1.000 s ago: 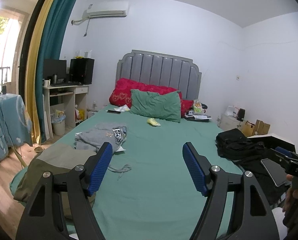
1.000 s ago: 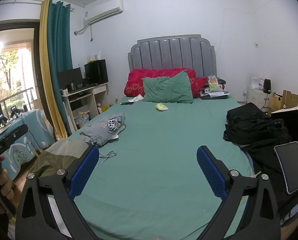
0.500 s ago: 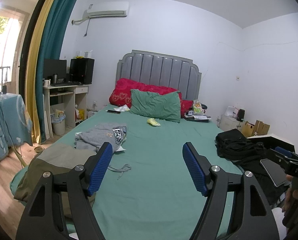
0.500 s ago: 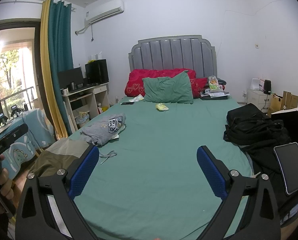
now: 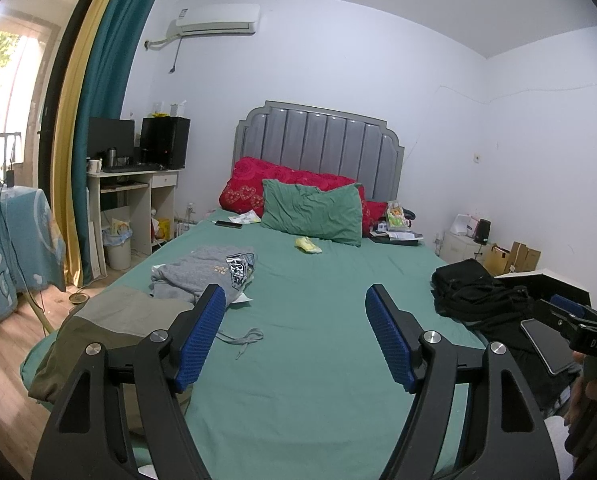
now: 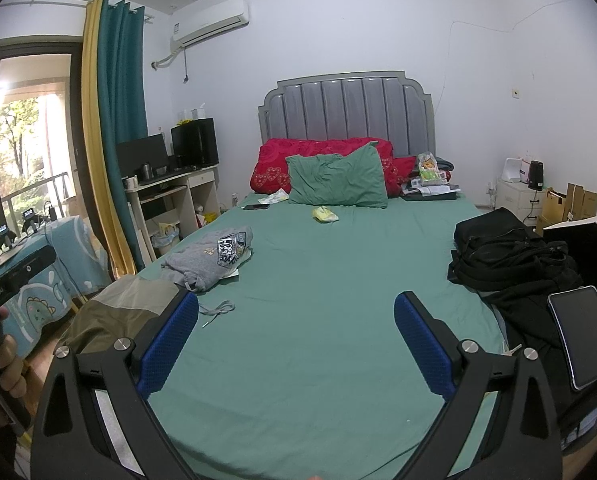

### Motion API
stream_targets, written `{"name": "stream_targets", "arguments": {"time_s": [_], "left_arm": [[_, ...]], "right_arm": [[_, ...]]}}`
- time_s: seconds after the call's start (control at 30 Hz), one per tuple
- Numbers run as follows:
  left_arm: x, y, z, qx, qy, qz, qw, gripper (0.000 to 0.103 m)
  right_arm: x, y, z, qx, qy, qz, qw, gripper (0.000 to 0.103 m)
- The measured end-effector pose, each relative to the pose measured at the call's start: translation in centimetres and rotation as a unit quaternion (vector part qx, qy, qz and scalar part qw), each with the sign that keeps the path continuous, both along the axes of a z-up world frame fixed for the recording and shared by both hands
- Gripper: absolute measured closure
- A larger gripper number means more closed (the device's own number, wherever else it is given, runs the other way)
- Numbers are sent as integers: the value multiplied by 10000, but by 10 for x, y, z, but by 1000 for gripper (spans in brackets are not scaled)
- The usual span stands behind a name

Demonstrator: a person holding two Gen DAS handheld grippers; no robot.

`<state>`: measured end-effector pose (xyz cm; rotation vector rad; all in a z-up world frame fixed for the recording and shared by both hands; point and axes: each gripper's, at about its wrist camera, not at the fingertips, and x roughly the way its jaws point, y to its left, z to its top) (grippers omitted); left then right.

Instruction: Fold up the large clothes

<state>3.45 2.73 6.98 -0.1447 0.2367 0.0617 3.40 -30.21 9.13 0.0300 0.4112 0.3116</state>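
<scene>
A grey sweatshirt (image 5: 206, 270) with a printed patch lies bunched on the left of the green bed (image 5: 318, 320); it also shows in the right wrist view (image 6: 210, 256). An olive and khaki garment (image 5: 94, 332) lies at the bed's near left corner, also in the right wrist view (image 6: 114, 312). My left gripper (image 5: 294, 300) is open and empty above the bed's foot. My right gripper (image 6: 296, 308) is open and empty, also above the foot. Both are well short of the clothes.
Black backpack and dark clothes (image 6: 506, 256) lie on the bed's right side with a tablet (image 6: 582, 340). Green pillow (image 6: 336, 180), red quilt (image 5: 282, 184) and a small yellow item (image 5: 308, 245) sit near the headboard. A desk (image 5: 134, 196) and covered table (image 5: 10, 240) stand left.
</scene>
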Motion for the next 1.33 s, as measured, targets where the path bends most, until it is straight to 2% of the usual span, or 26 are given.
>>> {"name": "stream_targets", "arguments": {"time_s": [1.33], "left_arm": [[-7,-4,1,-8,19,17,10000,27]], "right_arm": [[0,-1,0,-22,14,28,10000,6]]}}
